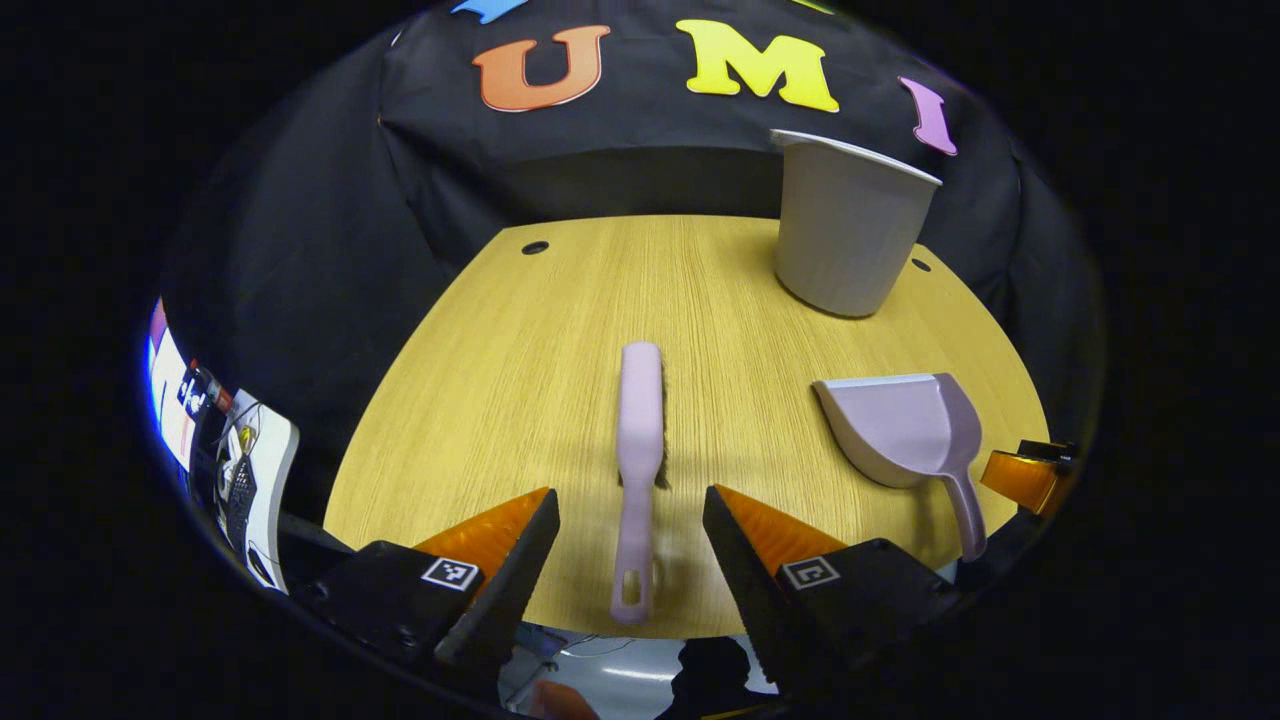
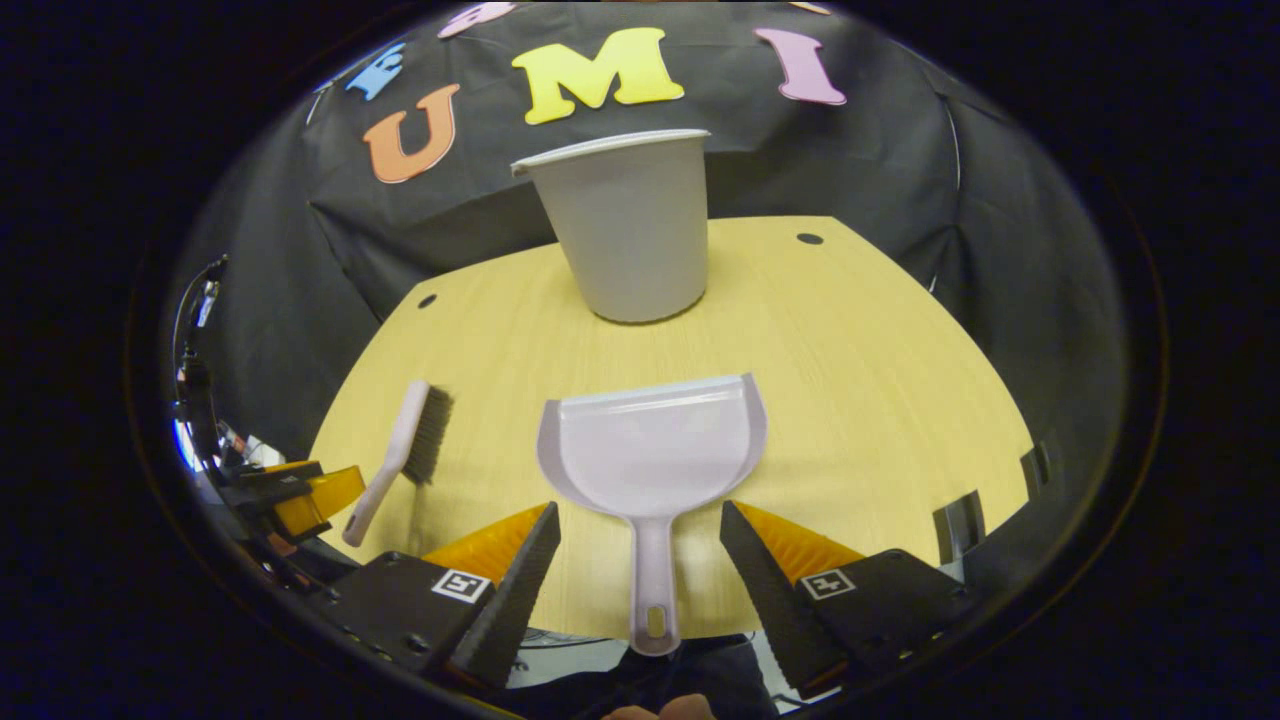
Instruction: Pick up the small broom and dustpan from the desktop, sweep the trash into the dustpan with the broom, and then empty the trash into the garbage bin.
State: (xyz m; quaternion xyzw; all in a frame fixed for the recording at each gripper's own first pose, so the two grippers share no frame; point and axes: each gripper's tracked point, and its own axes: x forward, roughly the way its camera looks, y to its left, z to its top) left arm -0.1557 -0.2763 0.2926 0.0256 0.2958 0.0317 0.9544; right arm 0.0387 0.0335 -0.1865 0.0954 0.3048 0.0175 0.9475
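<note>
- Broom [image 1: 640, 440] lay flat on the desk [image 1: 520, 380], handle reaching the near edge between the wide-open left gripper [image 1: 630, 520].
- Dustpan [image 2: 655, 450] lay likewise before the wide right gripper [image 2: 637, 530].
- Bin [image 2: 625, 225] stood near the far edge.

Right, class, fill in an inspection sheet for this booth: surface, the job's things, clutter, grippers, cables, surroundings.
Surface: wooden desktop, with small round holes near its far corners.
Job's things: broom lying flat, handle toward the near edge; dustpan lying flat beside it, handle toward the near edge; garbage bin upright at the back. No trash seen on the desktop.
Clutter: nothing seen on the desktop.
Grippers: left gripper open, fingers either side of the broom handle, not touching; right gripper open, fingers either side of the dustpan handle, not touching.
Cables: thin wires at the left gripper view's left edge, off the desktop.
Surroundings: black cloth wall behind and beside the desktop.
</note>
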